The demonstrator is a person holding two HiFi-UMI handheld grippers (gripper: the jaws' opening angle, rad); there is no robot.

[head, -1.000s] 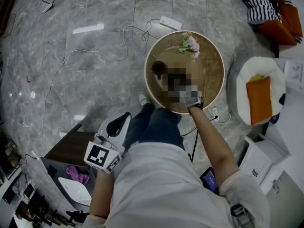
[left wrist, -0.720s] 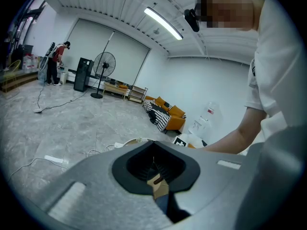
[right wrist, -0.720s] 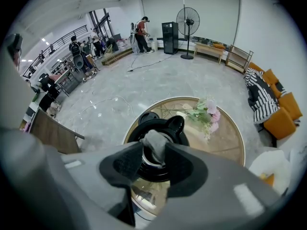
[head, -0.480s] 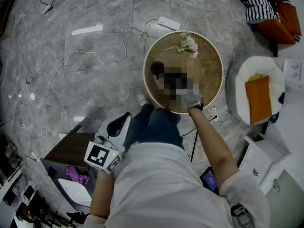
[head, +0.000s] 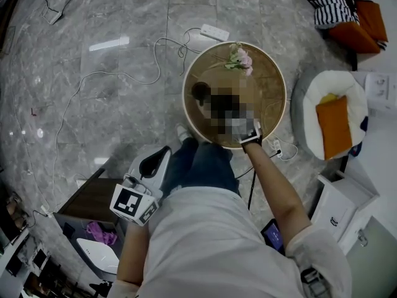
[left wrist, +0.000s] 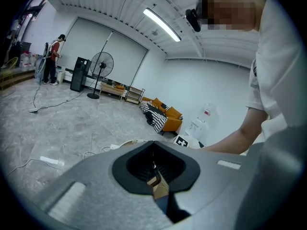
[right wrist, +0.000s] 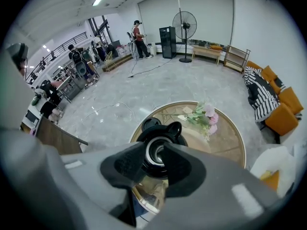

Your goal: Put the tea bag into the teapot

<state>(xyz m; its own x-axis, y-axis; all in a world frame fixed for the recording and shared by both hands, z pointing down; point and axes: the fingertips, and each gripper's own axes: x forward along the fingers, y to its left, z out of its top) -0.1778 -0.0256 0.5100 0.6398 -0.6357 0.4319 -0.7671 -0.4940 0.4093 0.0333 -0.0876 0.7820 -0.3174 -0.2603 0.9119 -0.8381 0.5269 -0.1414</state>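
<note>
A black teapot (right wrist: 164,130) stands on the round wooden table (right wrist: 237,145) with its mouth uncovered. Its lid (right wrist: 150,123) lies just behind it. My right gripper (right wrist: 154,158) hangs steeply over that mouth, open; its jaws have just been closing a little, with nothing between the pads. No tea bag shows in any view. In the head view the right gripper (head: 244,126) is over the table's near side, and a mosaic patch hides the pot. My left gripper (head: 155,164) is held back by my hip, away from the table, jaws shut and empty.
Pink flowers (head: 239,57) lie at the table's far edge. A power strip (head: 214,31) and cables trail on the marble floor beyond. A white chair with an orange cushion (head: 334,121) stands right; a dark wooden cabinet (head: 93,197) stands left of my legs.
The right gripper stays over the teapot, almost unmoved. The head view has shifted slightly, so the table sits a bit higher and further left. The left gripper has not moved.
</note>
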